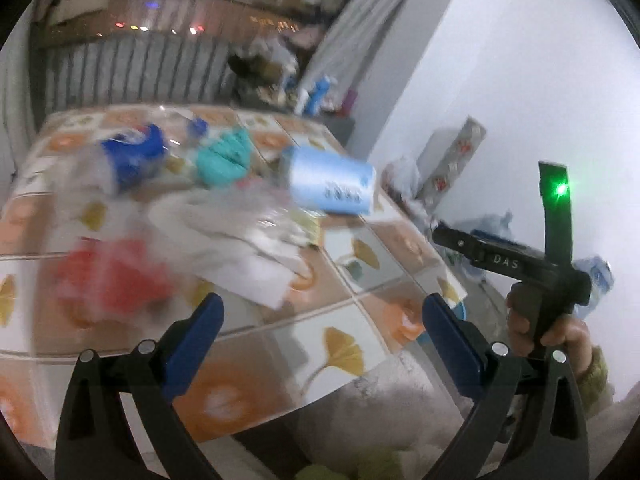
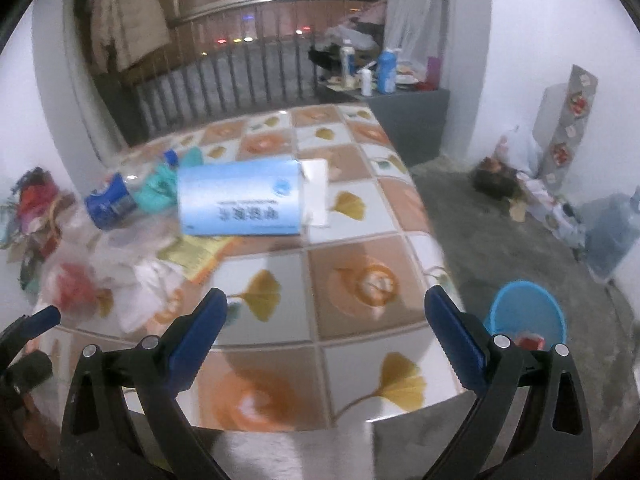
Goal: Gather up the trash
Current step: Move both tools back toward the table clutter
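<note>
Both grippers, left (image 1: 322,334) and right (image 2: 326,334), gaping empty above table (image 2: 356,280) (trash (image 2: 239,198) centre-left).

Room with white walls and grey carpet

A railing (image 2: 240,76) backs the tiled bench (image 2: 360,240); a coat (image 2: 128,20) hangs left, a curtain (image 2: 416,8) right.

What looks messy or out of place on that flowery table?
Litter is heaped on one side of the table: a light blue box lying flat, a crushed plastic bottle with a blue label, something teal, crumpled white paper and a red scrap. A blue bin stands on the floor. Both tongs are open and empty.
</note>
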